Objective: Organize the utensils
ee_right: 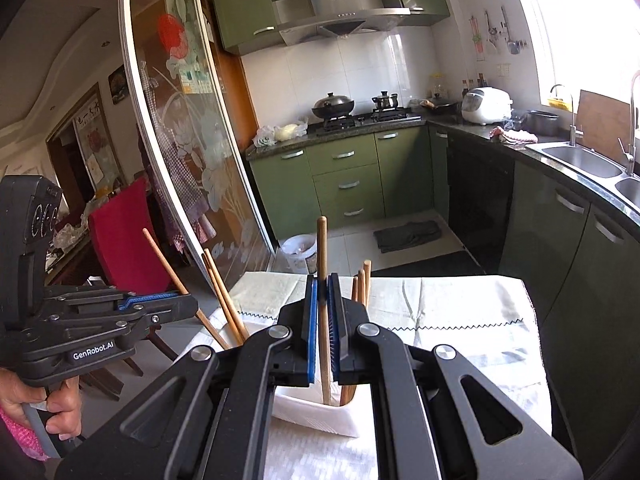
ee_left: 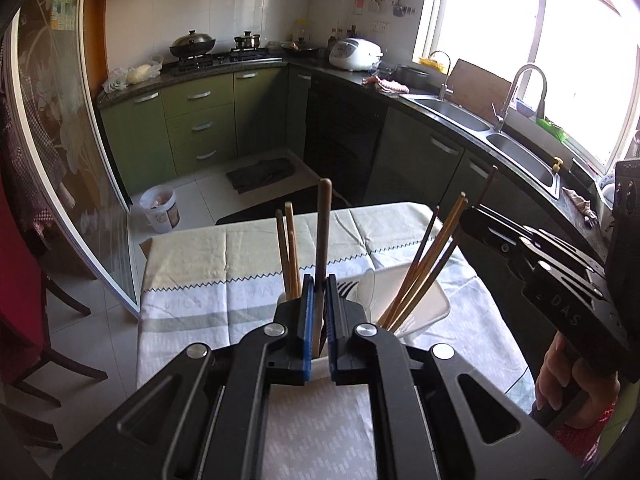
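Each tool was clenched on one chopstick: the left tool [ee_left: 319, 312] on a dark chopstick [ee_left: 322, 236], the right tool [ee_right: 323, 320] on a lighter chopstick [ee_right: 323, 280], both standing in the white holder [ee_right: 316, 416] on the counter [ee_right: 460, 312]. They looked light, stiff and smooth; a grasp near the middle seemed safest.

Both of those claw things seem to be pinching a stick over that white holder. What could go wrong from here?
1. The left gripper and right gripper each pinch one upright chopstick between narrow pads; a stick could twist or slip out.
2. Other chopsticks lean loosely in the white holder; either gripper might knock them.
3. The holder sits on a loose tablecloth and looks light, so a sideways pull might tip it.
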`<move>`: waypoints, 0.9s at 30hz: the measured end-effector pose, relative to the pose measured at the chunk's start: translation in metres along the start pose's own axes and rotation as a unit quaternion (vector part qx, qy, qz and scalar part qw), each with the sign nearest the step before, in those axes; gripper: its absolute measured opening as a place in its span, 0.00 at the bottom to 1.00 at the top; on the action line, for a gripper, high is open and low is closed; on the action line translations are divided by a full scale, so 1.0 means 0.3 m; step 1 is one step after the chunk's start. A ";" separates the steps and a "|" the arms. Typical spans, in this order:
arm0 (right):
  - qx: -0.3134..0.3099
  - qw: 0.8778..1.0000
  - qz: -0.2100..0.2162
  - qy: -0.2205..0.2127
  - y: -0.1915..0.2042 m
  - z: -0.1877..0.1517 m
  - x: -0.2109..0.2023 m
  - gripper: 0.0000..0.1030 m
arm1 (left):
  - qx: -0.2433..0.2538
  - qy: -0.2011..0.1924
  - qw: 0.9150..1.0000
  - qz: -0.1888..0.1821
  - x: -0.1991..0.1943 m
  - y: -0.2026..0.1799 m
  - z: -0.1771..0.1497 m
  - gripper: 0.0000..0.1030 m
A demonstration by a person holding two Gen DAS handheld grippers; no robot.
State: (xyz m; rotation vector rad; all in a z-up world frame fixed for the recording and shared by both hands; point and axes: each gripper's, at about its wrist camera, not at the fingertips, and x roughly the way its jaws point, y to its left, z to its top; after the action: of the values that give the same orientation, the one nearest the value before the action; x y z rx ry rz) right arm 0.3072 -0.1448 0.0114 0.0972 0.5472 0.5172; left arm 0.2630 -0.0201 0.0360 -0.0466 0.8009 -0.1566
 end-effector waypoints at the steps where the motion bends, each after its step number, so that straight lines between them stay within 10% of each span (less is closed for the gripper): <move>1: -0.001 1.000 -0.002 0.004 0.001 -0.008 0.013 0.06 | 0.000 0.004 1.000 -0.001 0.012 0.000 -0.014 0.06; 19: -0.030 0.998 -0.035 0.032 0.040 -0.119 0.061 0.20 | 0.005 -0.027 0.998 0.048 0.049 0.010 -0.107 0.07; 27: -0.045 0.997 -0.046 -0.034 0.079 -0.159 -0.188 0.56 | 0.007 -0.113 0.989 0.091 -0.144 -0.023 -0.169 0.55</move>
State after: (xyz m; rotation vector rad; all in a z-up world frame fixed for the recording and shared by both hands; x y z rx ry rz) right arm 0.2307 -0.1544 0.0025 0.0034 0.4596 0.4473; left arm 0.1962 -0.0192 0.0322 0.0228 0.5746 0.0159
